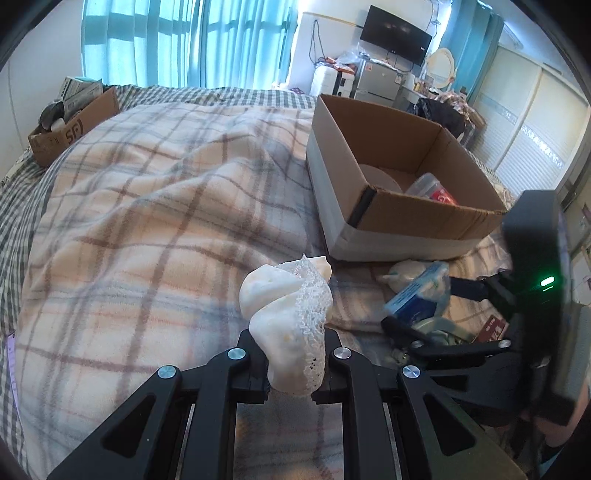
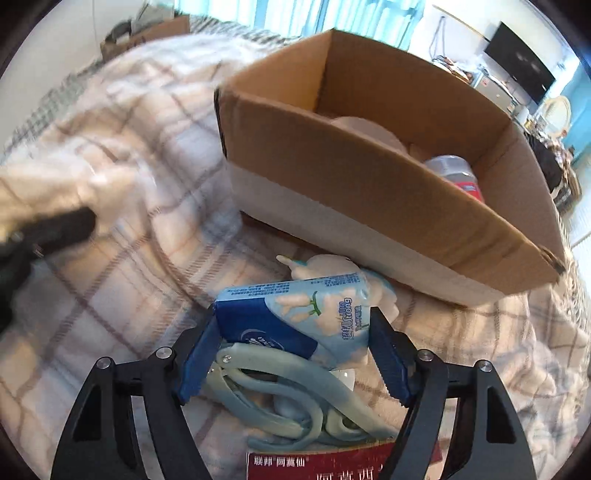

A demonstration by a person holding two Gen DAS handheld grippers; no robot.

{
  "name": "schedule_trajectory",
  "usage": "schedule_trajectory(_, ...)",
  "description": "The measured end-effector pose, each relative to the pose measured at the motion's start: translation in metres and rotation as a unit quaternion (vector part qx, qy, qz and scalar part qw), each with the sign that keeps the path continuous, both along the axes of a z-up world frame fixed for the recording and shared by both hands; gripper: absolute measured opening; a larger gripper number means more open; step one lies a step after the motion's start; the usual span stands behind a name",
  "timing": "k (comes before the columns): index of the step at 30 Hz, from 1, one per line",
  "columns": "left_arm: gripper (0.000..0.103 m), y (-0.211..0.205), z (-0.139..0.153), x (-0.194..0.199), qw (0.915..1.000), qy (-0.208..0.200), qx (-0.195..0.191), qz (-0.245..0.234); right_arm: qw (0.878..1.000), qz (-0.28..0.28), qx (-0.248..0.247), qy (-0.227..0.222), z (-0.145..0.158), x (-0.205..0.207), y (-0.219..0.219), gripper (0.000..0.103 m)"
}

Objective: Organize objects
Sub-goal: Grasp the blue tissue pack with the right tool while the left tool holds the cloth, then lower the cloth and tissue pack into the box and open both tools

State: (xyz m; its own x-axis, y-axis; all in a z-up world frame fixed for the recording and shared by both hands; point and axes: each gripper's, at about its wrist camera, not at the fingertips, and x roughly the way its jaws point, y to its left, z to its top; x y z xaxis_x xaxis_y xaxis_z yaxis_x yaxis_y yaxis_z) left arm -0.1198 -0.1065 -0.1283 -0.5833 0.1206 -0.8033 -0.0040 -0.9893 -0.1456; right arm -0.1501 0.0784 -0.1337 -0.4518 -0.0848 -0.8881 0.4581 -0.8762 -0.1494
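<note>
My left gripper [image 1: 290,373] is shut on a cream cloth with a lace edge [image 1: 288,317] and holds it above the plaid blanket [image 1: 147,221]. My right gripper [image 2: 291,350] is closed on a blue tissue pack [image 2: 295,317], held between its blue pads [image 2: 195,362]. It also shows in the left wrist view [image 1: 417,295]. An open cardboard box [image 1: 399,214] stands on the bed, also in the right wrist view [image 2: 332,166]. A plastic jar with a red label [image 2: 458,173] and a pale round object [image 2: 365,133] lie inside it.
Under my right gripper lie pale blue scissors [image 2: 280,384], a white plush toy [image 2: 328,266] and a red packet [image 2: 321,461]. A second cardboard box with clutter [image 1: 70,122] stands at the bed's far left. Curtains, a TV [image 1: 395,35] and furniture stand beyond.
</note>
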Motion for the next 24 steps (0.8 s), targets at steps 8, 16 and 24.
schedule_trajectory(8,0.014,0.011,0.020,0.022,0.9996,0.023,-0.011,0.013,0.995,-0.003,-0.084,0.062,0.065,0.046,0.034,0.075)
schedule_trajectory(16,0.014,0.035,0.079,0.036,0.9976,0.065,0.022,-0.005,0.981,0.008,-0.134,0.142,0.148,0.067,0.056,0.075)
schedule_trajectory(24,0.014,0.077,0.140,-0.008,0.9924,0.109,-0.001,-0.056,0.966,0.000,-0.143,0.216,0.221,0.047,0.103,0.075)
